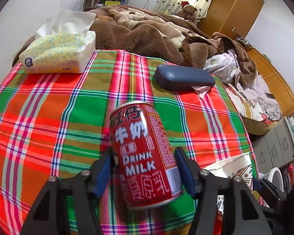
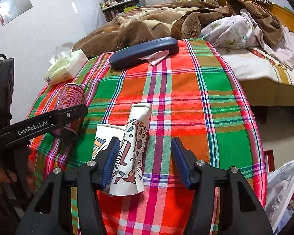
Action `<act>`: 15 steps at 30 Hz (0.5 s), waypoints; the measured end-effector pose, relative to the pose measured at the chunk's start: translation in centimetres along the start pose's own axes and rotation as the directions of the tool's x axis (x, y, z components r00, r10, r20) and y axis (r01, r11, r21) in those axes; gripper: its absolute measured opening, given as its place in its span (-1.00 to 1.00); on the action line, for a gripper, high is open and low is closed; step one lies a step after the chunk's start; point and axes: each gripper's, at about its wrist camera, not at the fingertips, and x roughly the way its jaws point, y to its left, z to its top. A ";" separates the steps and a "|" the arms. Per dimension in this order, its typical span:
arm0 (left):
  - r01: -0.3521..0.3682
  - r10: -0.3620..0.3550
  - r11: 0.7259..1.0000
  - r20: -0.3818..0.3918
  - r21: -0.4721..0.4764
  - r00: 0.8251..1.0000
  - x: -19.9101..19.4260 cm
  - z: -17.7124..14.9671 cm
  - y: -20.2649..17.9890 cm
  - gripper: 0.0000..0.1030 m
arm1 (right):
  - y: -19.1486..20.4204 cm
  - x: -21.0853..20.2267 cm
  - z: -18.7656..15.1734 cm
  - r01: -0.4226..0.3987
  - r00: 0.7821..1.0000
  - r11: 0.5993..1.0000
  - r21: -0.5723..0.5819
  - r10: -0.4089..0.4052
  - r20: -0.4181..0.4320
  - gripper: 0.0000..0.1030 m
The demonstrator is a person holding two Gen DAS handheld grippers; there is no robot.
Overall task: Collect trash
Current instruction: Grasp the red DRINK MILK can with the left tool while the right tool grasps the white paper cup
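Two grippers: left fingers (image 1: 111, 168) clasp the milk can (image 1: 145, 154); right fingers (image 2: 113, 156) released around crushed cup (image 2: 133, 152).

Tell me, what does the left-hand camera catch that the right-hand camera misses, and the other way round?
Only the left wrist view shows the milk can's front label, between the left gripper's pads, and grey drawers beside the bed. Only the right wrist view shows the crushed paper cup's full length lying between the right gripper's open jaws, a plastic bag at the lower right, and a hand. Both show the plaid cloth, tissue pack, blue glasses case and brown blanket.
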 end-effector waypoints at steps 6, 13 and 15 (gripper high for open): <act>0.002 -0.002 1.000 0.006 -0.006 1.000 -0.5 -0.4 0.3 0.10 | 0.2 -0.4 -0.2 -0.003 1.000 1.000 -0.002 0.003 0.025 -0.59; -0.022 0.021 1.000 0.024 0.018 0.999 -1.8 -1.7 0.1 0.08 | 0.1 -1.0 -0.4 -0.008 0.999 1.000 -0.001 0.008 0.048 -0.66; -0.006 0.005 1.000 0.018 0.012 1.000 -2.4 -2.3 0.1 0.08 | 0.0 -1.3 -0.6 -0.010 0.998 1.000 0.005 0.010 0.055 -0.66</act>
